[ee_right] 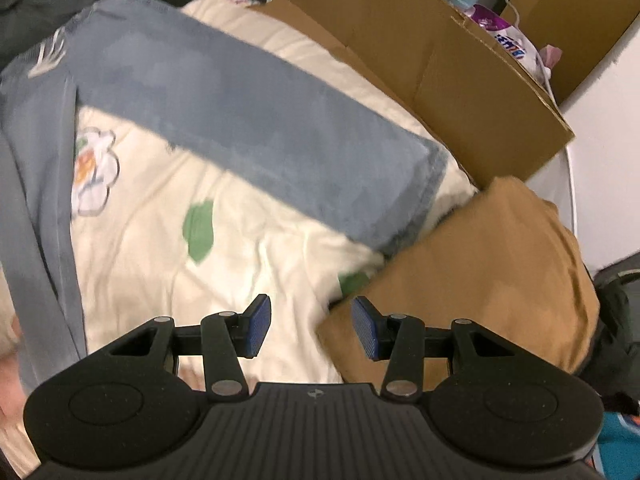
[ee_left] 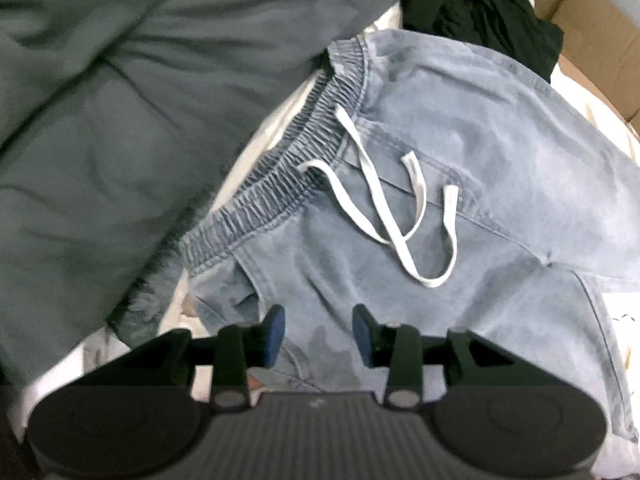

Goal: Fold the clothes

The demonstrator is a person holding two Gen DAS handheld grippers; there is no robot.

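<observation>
Surface: a cream bedspread (ee_right: 248,264) with flower and leaf prints carries everything; the light-blue trousers (ee_left: 460,208) serve as landmark.
Left of the trousers: a grey-green garment (ee_left: 100,120) lies rumpled against the waistband (ee_left: 276,168), overlapping its far end.
The trousers: spread open, not folded; the white drawstring (ee_left: 392,216) lies loose on the front. One leg (ee_right: 260,128) runs out flat to its hem; the other hangs toward the near edge.
Left gripper (ee_left: 319,334): hovers above the near hip of the trousers, fingers moderately apart, holding nothing.
Right gripper (ee_right: 311,330): hovers over bare bedspread between the legs, fingers parted likewise, empty.
Doing it well: I'd judge a leg-on-leg fold wants seams matched, the drawstring tucked and the cloth smoothed.
Beyond the trousers: a black garment (ee_left: 480,12) touches the waist.
Right of the trousers: a tan cloth (ee_right: 480,272) lies against the hem, with a cardboard box (ee_right: 420,60) behind, crowding that side.
</observation>
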